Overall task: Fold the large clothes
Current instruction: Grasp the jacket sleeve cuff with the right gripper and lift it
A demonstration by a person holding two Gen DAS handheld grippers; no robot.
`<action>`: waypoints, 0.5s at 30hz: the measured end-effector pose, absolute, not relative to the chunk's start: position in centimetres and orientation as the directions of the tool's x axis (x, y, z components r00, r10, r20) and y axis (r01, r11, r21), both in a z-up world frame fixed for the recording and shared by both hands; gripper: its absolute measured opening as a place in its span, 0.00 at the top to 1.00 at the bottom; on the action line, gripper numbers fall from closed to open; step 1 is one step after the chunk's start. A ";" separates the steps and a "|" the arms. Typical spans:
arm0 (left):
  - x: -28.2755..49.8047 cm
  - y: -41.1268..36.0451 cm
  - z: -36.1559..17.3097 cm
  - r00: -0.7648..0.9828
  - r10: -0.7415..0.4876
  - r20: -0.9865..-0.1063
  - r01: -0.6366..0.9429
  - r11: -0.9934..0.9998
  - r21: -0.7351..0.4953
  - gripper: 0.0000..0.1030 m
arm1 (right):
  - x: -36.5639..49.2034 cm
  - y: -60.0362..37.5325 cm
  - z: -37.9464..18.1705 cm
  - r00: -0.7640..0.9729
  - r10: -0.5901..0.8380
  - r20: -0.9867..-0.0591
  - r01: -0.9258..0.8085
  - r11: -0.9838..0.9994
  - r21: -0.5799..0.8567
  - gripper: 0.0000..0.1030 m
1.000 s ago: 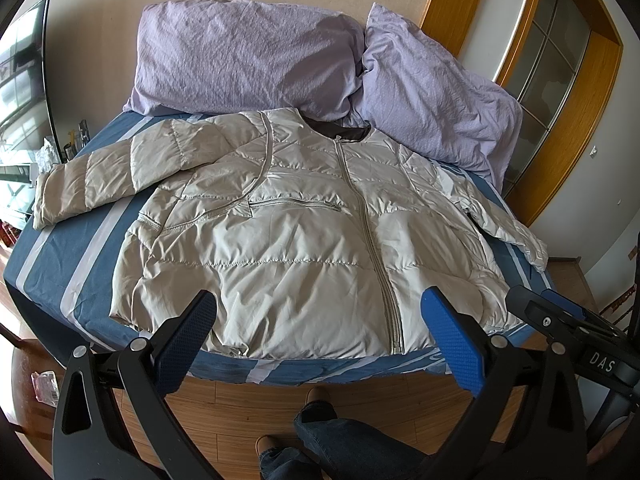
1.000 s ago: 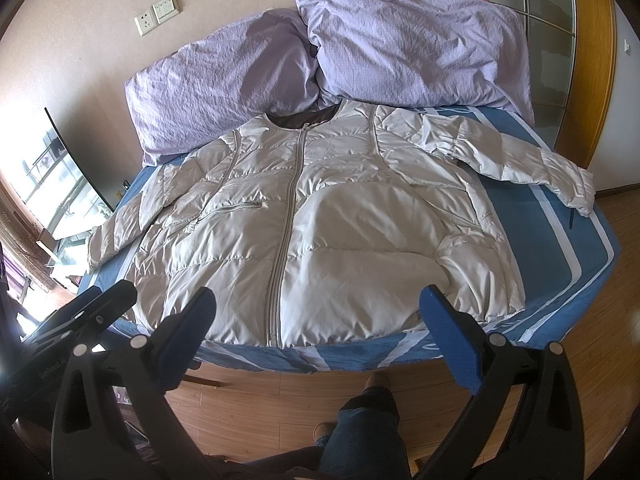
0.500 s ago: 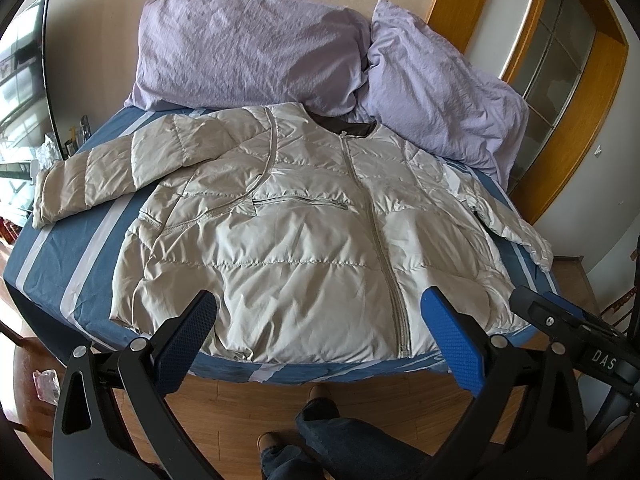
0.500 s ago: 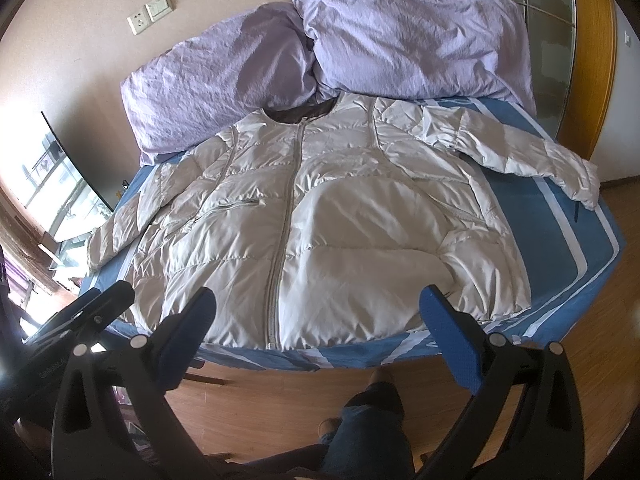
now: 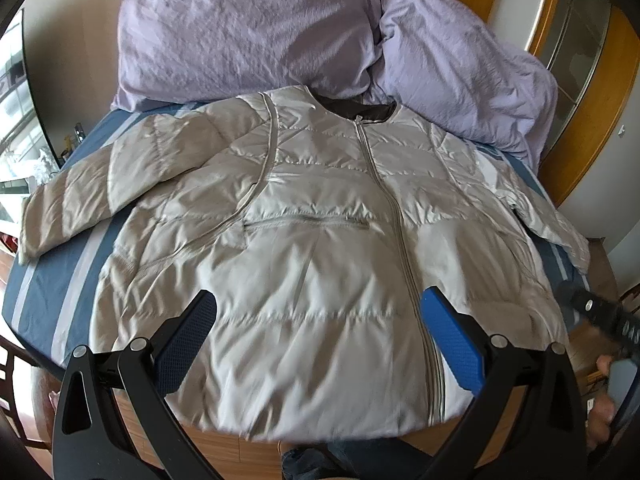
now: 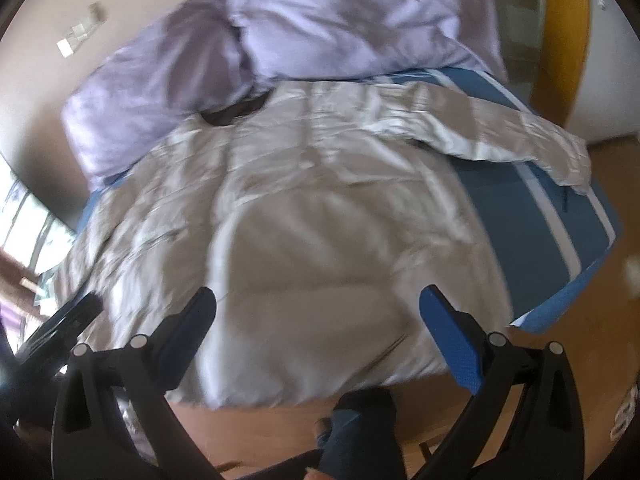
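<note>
A silvery beige puffer jacket (image 5: 312, 248) lies spread front up on the bed, zipped, sleeves out to both sides, collar toward the pillows. My left gripper (image 5: 318, 316) hangs open above its lower hem with nothing between the fingers. In the right wrist view the same jacket (image 6: 304, 240) is blurred by motion, and its right sleeve (image 6: 500, 136) stretches across the blue sheet. My right gripper (image 6: 318, 314) is open over the lower right part of the jacket. The right gripper's tip (image 5: 592, 312) shows at the right edge of the left wrist view.
Two lilac pillows (image 5: 248, 36) (image 5: 460, 64) lean at the head of the blue striped bed (image 5: 60, 280). A wooden door frame (image 5: 592, 128) stands at the right. Wooden floor (image 6: 580, 352) lies before the bed, with a person's legs (image 6: 360, 432) at its foot.
Both grippers have moved forward and down toward the jacket, which now fills more of each view. The right wrist view has swung right and is blurred. Both grippers stay open.
</note>
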State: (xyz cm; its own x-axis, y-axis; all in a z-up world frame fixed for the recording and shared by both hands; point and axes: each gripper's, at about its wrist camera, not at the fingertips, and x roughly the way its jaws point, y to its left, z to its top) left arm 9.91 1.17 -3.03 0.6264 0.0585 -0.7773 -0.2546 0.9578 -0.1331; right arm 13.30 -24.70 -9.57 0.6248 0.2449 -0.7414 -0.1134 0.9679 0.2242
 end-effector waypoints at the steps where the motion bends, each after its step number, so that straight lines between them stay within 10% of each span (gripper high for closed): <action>1: 10.8 1.2 -3.3 0.620 0.063 -0.782 -0.256 0.958 -0.126 0.01 | 14.6 -25.9 -9.7 0.626 0.229 -0.745 -0.076 0.969 0.233 0.02; 15: 20.9 2.3 -6.1 0.529 0.171 -0.832 -0.329 0.944 -0.015 0.01 | 30.7 -47.2 -11.8 0.564 -0.099 -0.820 0.478 0.849 0.226 0.06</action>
